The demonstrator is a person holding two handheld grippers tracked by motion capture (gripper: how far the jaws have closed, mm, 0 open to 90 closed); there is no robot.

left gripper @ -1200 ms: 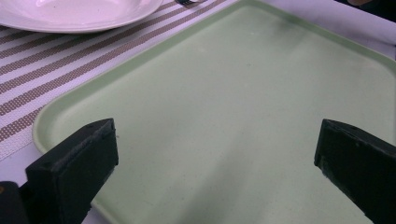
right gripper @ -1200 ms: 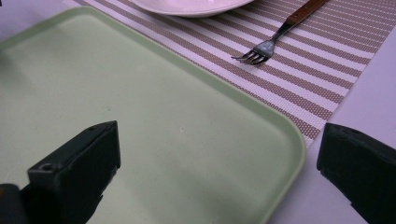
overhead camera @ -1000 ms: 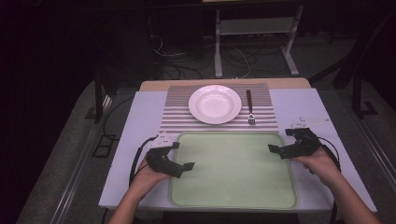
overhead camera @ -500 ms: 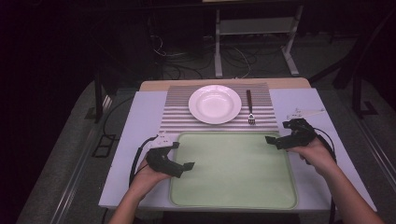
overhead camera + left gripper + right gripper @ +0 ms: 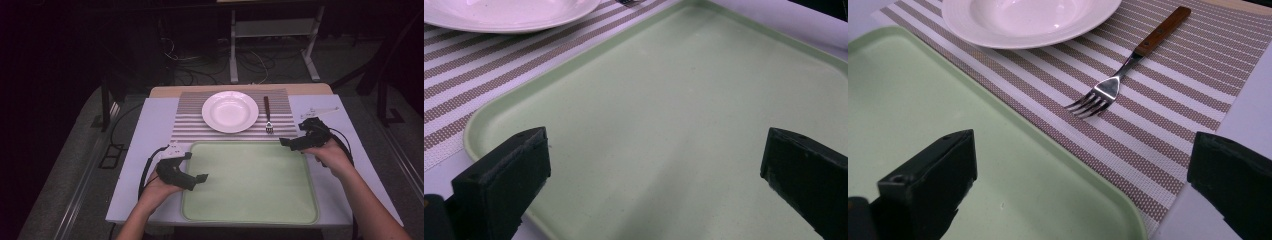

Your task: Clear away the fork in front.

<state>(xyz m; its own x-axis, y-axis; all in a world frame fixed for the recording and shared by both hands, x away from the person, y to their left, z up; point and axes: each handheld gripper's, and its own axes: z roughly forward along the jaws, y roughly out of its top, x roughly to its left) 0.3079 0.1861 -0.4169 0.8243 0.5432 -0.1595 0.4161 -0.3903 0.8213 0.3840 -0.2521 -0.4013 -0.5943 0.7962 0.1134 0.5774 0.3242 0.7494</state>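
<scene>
The right gripper (image 5: 292, 143) hangs with its jaws spread wide and nothing between them, over the far right corner of the tray (image 5: 250, 210); ahead of it, near, the fork (image 5: 1128, 65), steel tines and a brown wooden handle, lies on the striped woven mat (image 5: 1168, 125); beyond sits the round glossy white plate (image 5: 1028, 20), bare; the left gripper (image 5: 197, 177), likewise agape, hovers over the smooth pale green tray's left edge

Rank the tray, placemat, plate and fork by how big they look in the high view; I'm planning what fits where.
1. Green tray, largest.
2. Striped placemat; the tray's far edge and the plate hide part of it.
3. White plate.
4. Fork, smallest.
The tray lies nearer the camera, which enlarges it somewhat.
</scene>
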